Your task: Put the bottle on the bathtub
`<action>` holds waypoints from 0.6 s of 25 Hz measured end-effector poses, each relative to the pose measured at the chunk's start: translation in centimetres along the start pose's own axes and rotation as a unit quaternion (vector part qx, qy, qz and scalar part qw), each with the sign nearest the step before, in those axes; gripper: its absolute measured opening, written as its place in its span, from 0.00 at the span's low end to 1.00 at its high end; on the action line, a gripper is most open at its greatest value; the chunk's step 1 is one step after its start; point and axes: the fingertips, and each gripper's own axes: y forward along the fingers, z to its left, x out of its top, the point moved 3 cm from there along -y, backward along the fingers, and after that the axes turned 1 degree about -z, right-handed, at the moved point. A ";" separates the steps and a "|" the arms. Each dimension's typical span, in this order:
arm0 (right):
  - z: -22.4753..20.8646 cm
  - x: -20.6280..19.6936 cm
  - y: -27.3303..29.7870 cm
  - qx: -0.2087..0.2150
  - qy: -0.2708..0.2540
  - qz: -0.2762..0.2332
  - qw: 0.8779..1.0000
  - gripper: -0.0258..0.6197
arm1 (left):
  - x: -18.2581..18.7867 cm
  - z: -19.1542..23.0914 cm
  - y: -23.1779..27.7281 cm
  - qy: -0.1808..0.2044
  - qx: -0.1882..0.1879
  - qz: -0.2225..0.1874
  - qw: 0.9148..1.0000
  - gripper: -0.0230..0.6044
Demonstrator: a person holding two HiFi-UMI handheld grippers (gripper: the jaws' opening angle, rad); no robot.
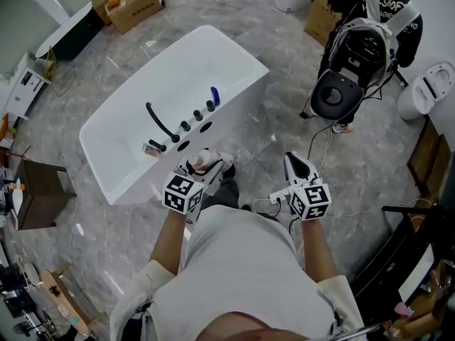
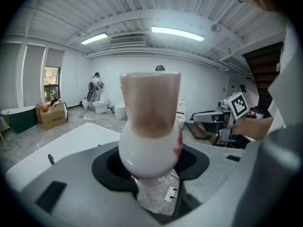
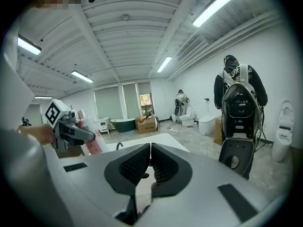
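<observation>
My left gripper [image 1: 210, 163] is shut on a white bottle with a pinkish-brown cap [image 2: 150, 126], held upright between its jaws and filling the left gripper view. In the head view the bottle [image 1: 202, 161] hangs just off the near rim of the white bathtub [image 1: 135, 112], close to the black tap [image 1: 161, 125]. The right gripper view shows the bottle [image 3: 91, 138] from the side, with the bathtub [image 3: 163, 139] behind. My right gripper [image 1: 297, 166] is shut with nothing in it, held beside the tub's near right corner, over the floor.
Several black knobs [image 1: 196, 115] and a blue item [image 1: 215, 95] sit on the tub's near rim. A person with a black-and-white machine [image 1: 355, 55] stands at the right. Toilets [image 1: 425, 91], cardboard boxes [image 1: 135, 4] and floor cables [image 1: 323, 144] lie around.
</observation>
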 end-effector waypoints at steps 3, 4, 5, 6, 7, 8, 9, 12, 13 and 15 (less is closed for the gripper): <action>-0.2 0.0 1.5 0.008 -0.008 0.006 1.000 0.09 | 0.4 1.3 1.2 0.002 -0.003 0.002 1.000 0.40; -0.3 0.1 2.2 0.011 -0.013 0.008 1.000 0.09 | 0.7 2.0 1.7 0.003 -0.004 0.003 1.000 0.40; -0.3 0.3 3.1 0.014 -0.018 0.010 1.000 0.09 | 1.0 2.8 2.2 0.005 -0.005 0.004 1.000 0.40; -0.4 0.6 4.0 0.016 -0.021 0.011 1.000 0.09 | 1.3 3.6 2.8 0.007 -0.005 0.005 1.000 0.40; -0.6 0.9 4.9 0.017 -0.022 0.012 1.000 0.09 | 1.6 4.5 3.4 0.009 -0.006 0.006 1.000 0.40; -0.8 1.3 6.0 0.017 -0.021 0.013 1.000 0.09 | 2.0 5.4 4.0 0.012 -0.006 0.008 1.000 0.40; -1.0 1.6 7.0 0.017 -0.020 0.014 1.000 0.09 | 2.5 6.4 4.7 0.016 -0.006 0.009 1.000 0.40; -1.4 2.4 10.7 0.018 -0.023 0.022 0.999 0.09 | 3.8 9.7 6.6 0.025 -0.007 0.014 1.000 0.40; -1.4 2.7 12.0 0.020 -0.026 0.025 0.999 0.09 | 4.2 11.0 7.2 0.026 -0.009 0.015 1.000 0.40; -1.1 3.3 15.0 0.029 -0.034 0.031 0.999 0.09 | 5.0 13.8 8.5 0.026 -0.015 0.018 0.999 0.40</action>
